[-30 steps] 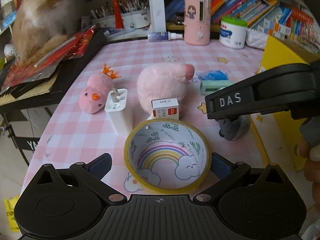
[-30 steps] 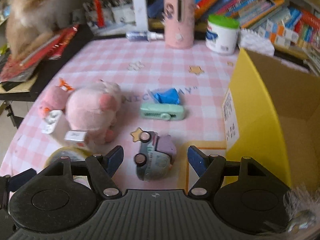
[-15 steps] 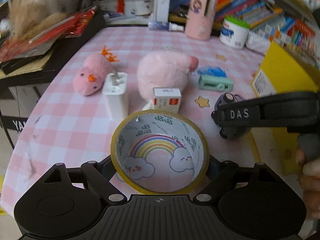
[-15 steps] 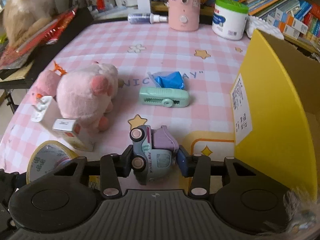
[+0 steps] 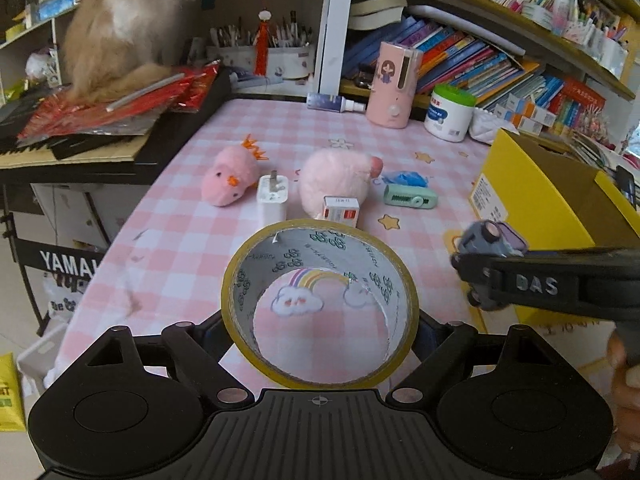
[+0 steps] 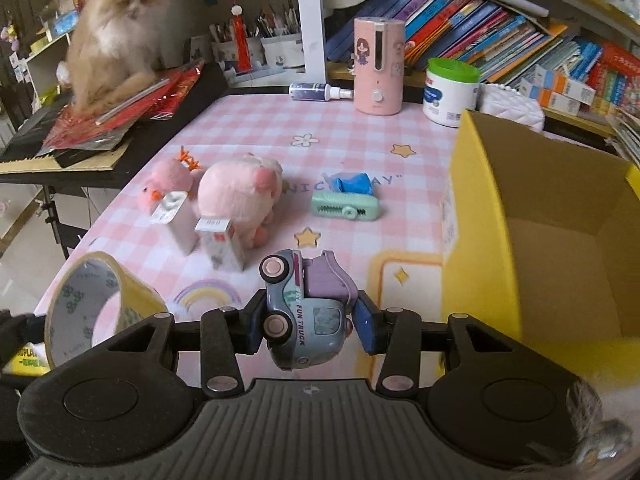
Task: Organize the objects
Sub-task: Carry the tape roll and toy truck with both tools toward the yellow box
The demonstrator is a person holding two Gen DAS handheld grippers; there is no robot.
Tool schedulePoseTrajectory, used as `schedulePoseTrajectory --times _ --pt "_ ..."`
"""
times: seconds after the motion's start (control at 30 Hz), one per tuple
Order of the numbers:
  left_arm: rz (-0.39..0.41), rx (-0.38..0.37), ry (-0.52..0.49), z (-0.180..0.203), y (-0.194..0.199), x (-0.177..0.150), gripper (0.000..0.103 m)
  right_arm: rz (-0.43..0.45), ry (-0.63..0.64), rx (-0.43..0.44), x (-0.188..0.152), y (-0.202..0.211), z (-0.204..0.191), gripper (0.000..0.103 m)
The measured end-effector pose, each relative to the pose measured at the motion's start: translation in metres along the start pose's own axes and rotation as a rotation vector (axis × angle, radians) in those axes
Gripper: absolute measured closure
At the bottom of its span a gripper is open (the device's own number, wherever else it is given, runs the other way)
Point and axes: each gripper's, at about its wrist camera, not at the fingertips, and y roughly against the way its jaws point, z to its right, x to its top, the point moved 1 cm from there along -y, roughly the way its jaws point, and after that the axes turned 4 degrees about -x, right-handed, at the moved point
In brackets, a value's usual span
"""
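Note:
My left gripper (image 5: pixel 320 330) is shut on a yellow tape roll (image 5: pixel 240 276), held above the pink checked table (image 5: pixel 168 248); the roll also shows in the right wrist view (image 6: pixel 138 294). My right gripper (image 6: pixel 308 324) is shut on a blue and purple toy truck (image 6: pixel 306 312), lifted off the table; the truck also shows in the left wrist view (image 5: pixel 486 240). An open yellow cardboard box (image 6: pixel 480 240) stands right of it. On the table lie a pink chick plush (image 5: pixel 230 178), a pink pig plush (image 5: pixel 334 178), a white charger (image 5: pixel 272 200), a small red-white box (image 5: pixel 341 210) and a green clip (image 5: pixel 410 194).
A fluffy cat (image 6: pixel 116 36) sits on red wrappers on a keyboard stand to the left. A pink humidifier (image 6: pixel 378 66), a green-lidded tub (image 6: pixel 450 92) and a spray bottle (image 6: pixel 316 91) stand at the table's far edge. Bookshelves (image 6: pixel 500 32) rise behind.
Both grippers closed, the left on the tape roll and the right on the toy truck, and lifted them off the table. The right gripper moved nearer the yellow box.

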Motion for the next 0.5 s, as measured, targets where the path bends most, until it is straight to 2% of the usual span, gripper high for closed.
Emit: schedulePoseTrajectory --times 0.23,0.5 --pt "0.010 -0.012 0.013 -0.003 0.033 -0.020 0.016 -0.004 -0.037 -0.013 -0.038 0.041 0.003 0.061" --pt "0.004 -0.072 -0.042 0.015 0.057 -0.044 0.016 -0.001 -0.099 -0.044 -0.077 0.079 0.009 0.061"
